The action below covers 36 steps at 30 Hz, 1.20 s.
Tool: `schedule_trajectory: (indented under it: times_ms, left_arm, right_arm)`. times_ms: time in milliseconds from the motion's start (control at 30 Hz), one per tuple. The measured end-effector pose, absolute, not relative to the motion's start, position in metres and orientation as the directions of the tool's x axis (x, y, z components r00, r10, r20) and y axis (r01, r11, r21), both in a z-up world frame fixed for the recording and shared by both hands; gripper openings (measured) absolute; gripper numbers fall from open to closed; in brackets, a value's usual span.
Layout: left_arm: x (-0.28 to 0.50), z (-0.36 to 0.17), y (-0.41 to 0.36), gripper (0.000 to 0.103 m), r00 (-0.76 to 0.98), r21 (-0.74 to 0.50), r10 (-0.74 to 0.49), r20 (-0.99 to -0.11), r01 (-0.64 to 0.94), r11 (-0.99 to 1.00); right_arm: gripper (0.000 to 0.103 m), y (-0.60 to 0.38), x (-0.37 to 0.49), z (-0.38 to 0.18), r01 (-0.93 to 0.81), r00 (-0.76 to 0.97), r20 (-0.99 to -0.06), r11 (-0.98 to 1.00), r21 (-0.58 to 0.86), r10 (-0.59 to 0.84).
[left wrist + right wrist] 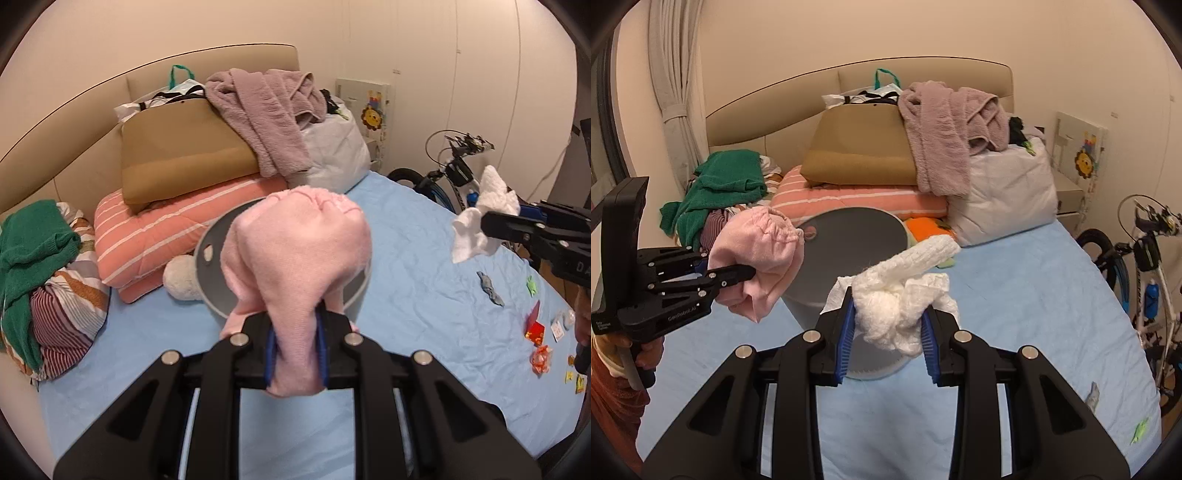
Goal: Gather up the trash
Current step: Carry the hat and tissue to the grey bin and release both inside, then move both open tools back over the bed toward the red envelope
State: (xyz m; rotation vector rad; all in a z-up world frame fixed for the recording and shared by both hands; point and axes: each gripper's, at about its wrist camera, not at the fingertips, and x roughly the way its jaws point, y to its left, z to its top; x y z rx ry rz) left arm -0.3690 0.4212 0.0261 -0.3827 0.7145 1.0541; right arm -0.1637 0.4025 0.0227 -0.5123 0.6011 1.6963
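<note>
My left gripper (295, 343) is shut on a pink cloth (299, 258) and holds it in front of a grey round bin (210, 258) on the blue bed. From the right wrist view the left gripper (750, 275) with the pink cloth (761, 251) is left of the bin (849, 236). My right gripper (888, 332) is shut on a crumpled white tissue (901, 295), above the bin's near edge. In the left wrist view the right gripper (491, 225) holds the tissue (484, 214) at the right. Small scraps (489, 288) and wrappers (535, 332) lie on the sheet at the right.
Pillows (860, 155), a purple robe (945, 122), a green sweater (720, 184) and a white bag (1004, 184) are piled at the headboard. A bicycle (1145, 266) stands right of the bed. A curtain (672, 92) hangs at the left.
</note>
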Motion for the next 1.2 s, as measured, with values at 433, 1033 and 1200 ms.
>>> schedule_trajectory:
  times_ms: [433,1033,1200]
  left_arm:
    - [-0.383,0.031,0.48,0.039,0.274,0.009,0.679,-0.681,-0.924,0.382]
    - [-0.336,0.024,0.453,0.08,0.298,0.086,0.7,-0.649,-0.885,0.457]
    - [-0.303,0.02,0.427,0.08,0.355,0.078,0.667,-0.655,-0.846,0.527]
  right_arm:
    - [0.078,0.517,-0.216,0.022,-0.956,-0.278,-0.671,-0.264,0.126,0.687]
    - [0.08,0.462,-0.152,0.007,-0.994,-0.111,-0.667,-0.098,0.058,0.736]
    - [0.08,0.412,-0.125,0.006,-1.0,-0.014,-0.669,-0.02,0.0,0.743]
